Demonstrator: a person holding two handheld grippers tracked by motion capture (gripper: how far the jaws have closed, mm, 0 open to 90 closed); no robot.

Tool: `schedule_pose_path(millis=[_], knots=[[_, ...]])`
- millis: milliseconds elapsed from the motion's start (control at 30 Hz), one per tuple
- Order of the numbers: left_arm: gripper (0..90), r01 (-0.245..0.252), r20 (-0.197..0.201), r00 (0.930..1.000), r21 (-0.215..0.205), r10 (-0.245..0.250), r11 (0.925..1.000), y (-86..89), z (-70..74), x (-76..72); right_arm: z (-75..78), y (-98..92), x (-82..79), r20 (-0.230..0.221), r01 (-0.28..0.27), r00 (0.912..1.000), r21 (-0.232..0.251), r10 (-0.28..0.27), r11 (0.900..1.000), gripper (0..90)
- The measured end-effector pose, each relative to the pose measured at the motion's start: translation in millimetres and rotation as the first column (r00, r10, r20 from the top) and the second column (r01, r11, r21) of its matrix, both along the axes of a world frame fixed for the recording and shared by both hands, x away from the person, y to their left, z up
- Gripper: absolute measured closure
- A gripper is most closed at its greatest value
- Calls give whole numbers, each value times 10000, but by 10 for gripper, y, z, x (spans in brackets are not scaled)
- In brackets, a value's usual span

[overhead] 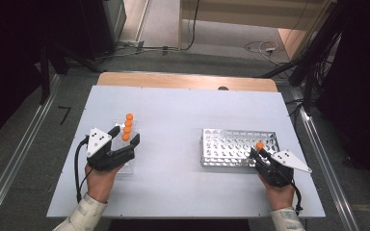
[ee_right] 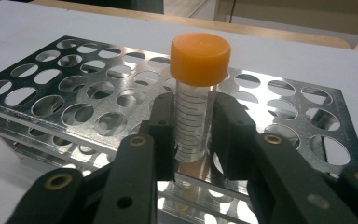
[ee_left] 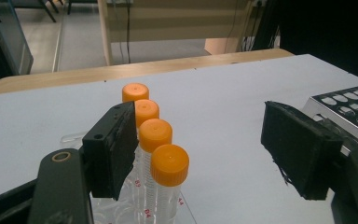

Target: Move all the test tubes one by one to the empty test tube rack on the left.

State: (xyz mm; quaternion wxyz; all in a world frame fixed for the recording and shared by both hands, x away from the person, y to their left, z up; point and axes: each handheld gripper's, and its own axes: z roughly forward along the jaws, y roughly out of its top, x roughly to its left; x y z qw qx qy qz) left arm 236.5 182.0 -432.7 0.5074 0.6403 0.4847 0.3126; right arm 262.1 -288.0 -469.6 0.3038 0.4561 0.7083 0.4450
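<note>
the right tongs [ee_right: 193, 135] were clamped on a tube [ee_right: 194, 116] with an orange cap, holding it upright over the near right corner of the metal rack [overhead: 231, 144], probably so it could drop straight into a hole. the left tongs [ee_left: 205, 149] stood wide apart around four capped tubes [ee_left: 168, 172] in a clear stand [overhead: 125, 166] on the worktop [overhead: 173, 110], seemingly lined up to take the nearest one.

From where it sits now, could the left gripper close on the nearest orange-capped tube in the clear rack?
Probably yes. The left gripper is open, and the nearest orange-capped clear plastic tube stands between its jaws, close beside the left one. Nothing blocks the gap; three more capped tubes stand behind it in the row.
</note>
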Motion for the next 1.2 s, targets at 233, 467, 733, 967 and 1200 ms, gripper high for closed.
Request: schedule_pose_path(millis=[233,467,733,967,1200], knots=[[256,-3,5,10000,18,3,10000,-1,-1,1,19,7,-6,-16,20,10000,51,-20,10000,718],[255,2,15,10000,25,-2,10000,-3,-1,1,173,-18,-45,404,42,9992,346,-56,9994,722],[243,-19,-37,10000,62,19,10000,-3,-5,5,361,-47,-115,866,147,9960,706,-208,9974,723],[235,-6,-21,10000,52,6,10000,-11,-5,4,501,-34,-169,1218,41,9924,906,-152,9959,723],[234,-22,37,10000,-4,22,10000,-7,10,-5,580,94,-206,1289,-460,9911,982,331,9941,723]])
